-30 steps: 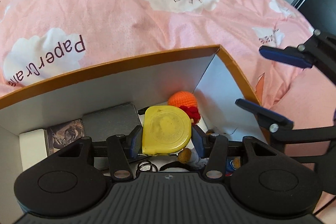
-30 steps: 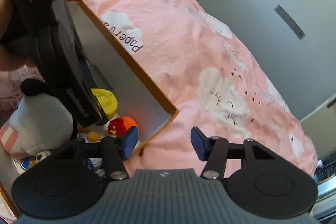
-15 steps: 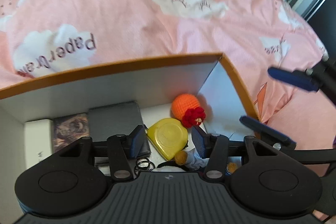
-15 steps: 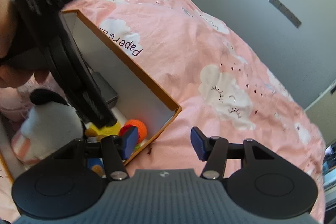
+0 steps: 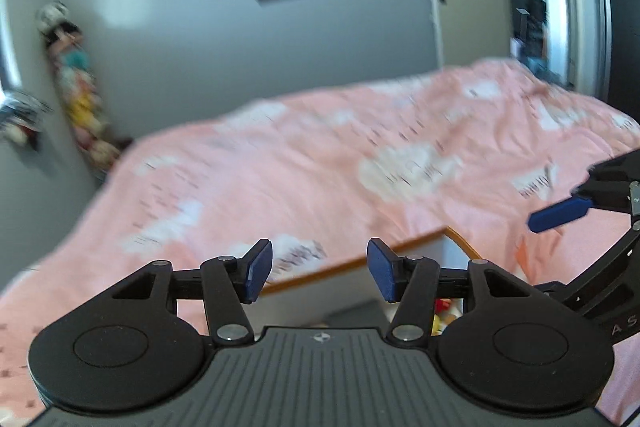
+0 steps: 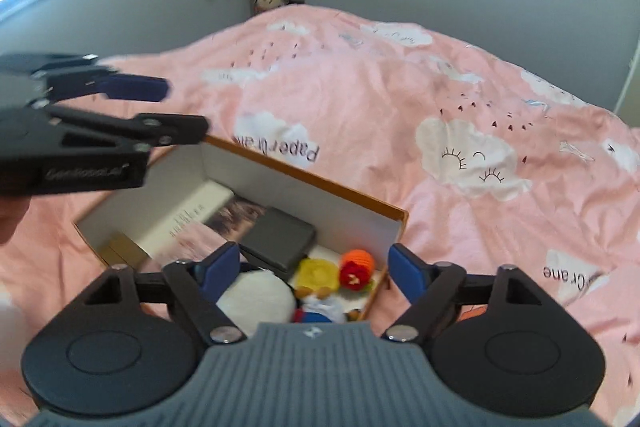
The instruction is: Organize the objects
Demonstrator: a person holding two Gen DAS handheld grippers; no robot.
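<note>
A pink bedspread (image 6: 400, 107) printed with white clouds fills most of the right wrist view, running from 9 o'clock round to 4 o'clock. On it lies the open box (image 6: 320, 183) with an orange rim and white walls, just left of centre. Inside the box, a pale book (image 6: 192, 215) lies toward 9 o'clock, a dark grey case (image 6: 280, 239) beside it at centre, a white plush toy (image 6: 256, 299) at 6 o'clock, a yellow tape measure (image 6: 318, 273) just right of that, and an orange crocheted ball (image 6: 358, 265) in the corner at 4 o'clock. The left gripper (image 5: 318, 269) hangs above the box edge, jaws opening, nothing between them. The right gripper (image 6: 314, 271) is likewise opening and empty
</note>
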